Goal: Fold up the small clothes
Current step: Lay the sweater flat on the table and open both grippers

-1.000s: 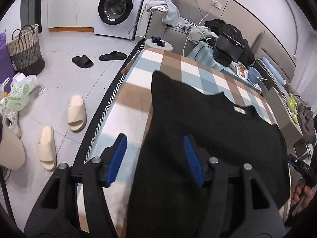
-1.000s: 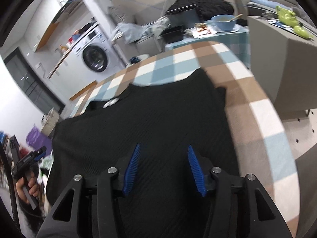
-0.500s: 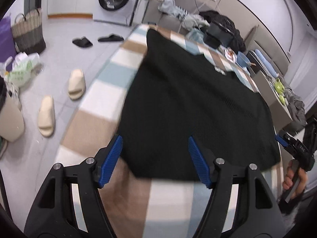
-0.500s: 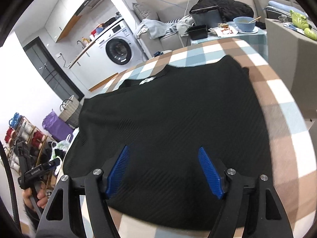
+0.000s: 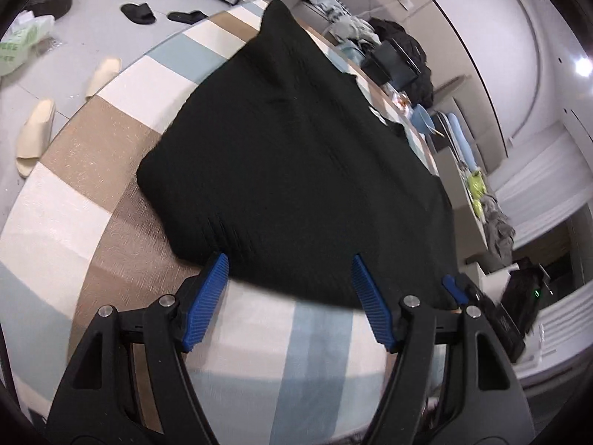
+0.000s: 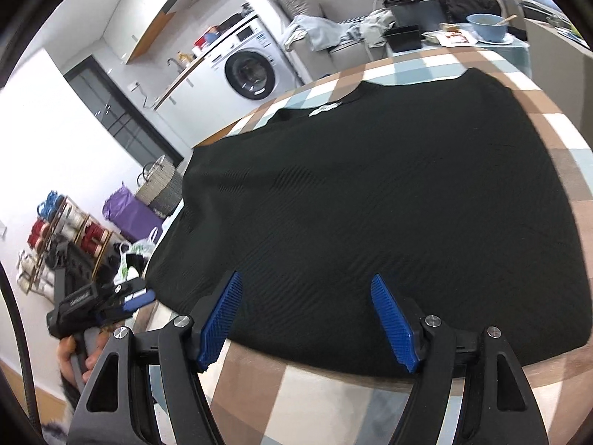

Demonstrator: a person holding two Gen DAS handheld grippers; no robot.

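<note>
A black knit top [image 5: 296,163] lies spread flat on a checked tablecloth [image 5: 66,200], white neck label at its far side [image 6: 326,108]. My left gripper [image 5: 289,272] is open and empty, its blue fingertips just at the top's near hem. My right gripper [image 6: 305,289] is open and empty, its fingertips over the near hem of the top [image 6: 370,204]. The left gripper also shows at the lower left of the right wrist view [image 6: 137,298], and the right gripper at the right of the left wrist view [image 5: 454,291].
A washing machine [image 6: 252,70] stands beyond the table. Slippers [image 5: 33,133] lie on the floor to the left. A blue bowl [image 6: 487,26], black boxes and clothes sit behind the table. A basket [image 6: 161,185] and shoe rack [image 6: 66,230] stand by the wall.
Both grippers have drawn back toward the near edge of the table. The top's near hem, earlier under the fingers, now lies at or just past the fingertips. Both stay open.
</note>
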